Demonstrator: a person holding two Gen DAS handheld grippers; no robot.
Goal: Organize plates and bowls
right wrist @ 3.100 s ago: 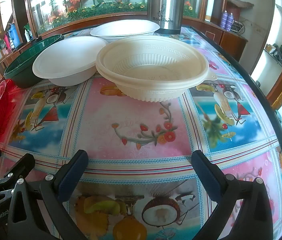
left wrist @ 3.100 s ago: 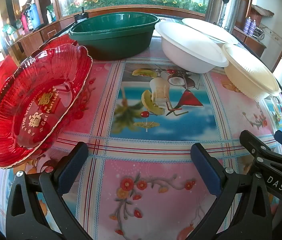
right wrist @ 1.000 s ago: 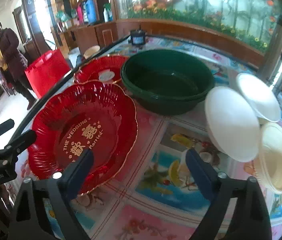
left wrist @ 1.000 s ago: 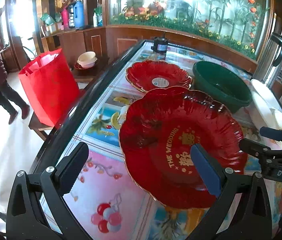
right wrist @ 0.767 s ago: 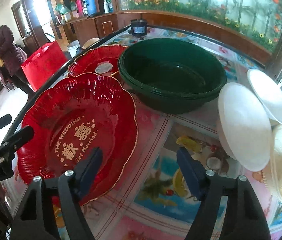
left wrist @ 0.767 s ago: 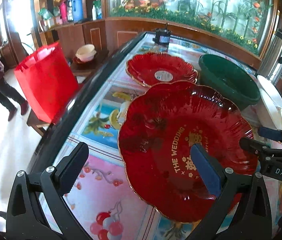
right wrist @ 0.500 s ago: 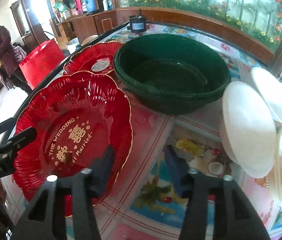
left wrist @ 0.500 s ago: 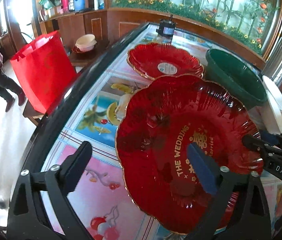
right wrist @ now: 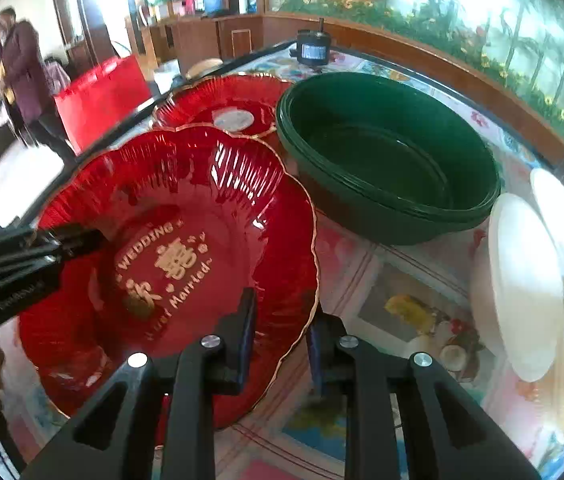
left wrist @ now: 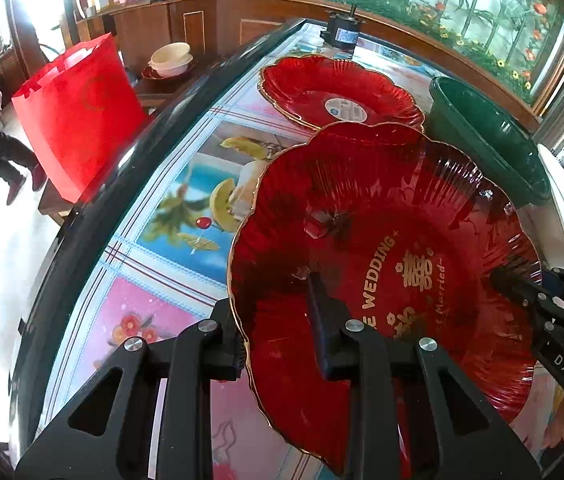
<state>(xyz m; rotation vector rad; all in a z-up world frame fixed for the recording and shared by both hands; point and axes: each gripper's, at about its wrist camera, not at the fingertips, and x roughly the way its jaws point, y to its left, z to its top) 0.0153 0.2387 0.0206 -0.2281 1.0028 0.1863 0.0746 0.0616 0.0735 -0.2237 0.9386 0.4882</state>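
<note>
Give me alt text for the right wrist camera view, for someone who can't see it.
The right claw is shut on the near rim of a large red wedding plate, while the left claw grips its far-left edge. Behind it on the patterned table sit a second red plate, a green basin, and white bowls at right.

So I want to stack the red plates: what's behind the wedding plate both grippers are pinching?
Behind the wedding plate lies a second red plate with a round sticker; its near edge is hidden. The green basin sits beside it.
</note>
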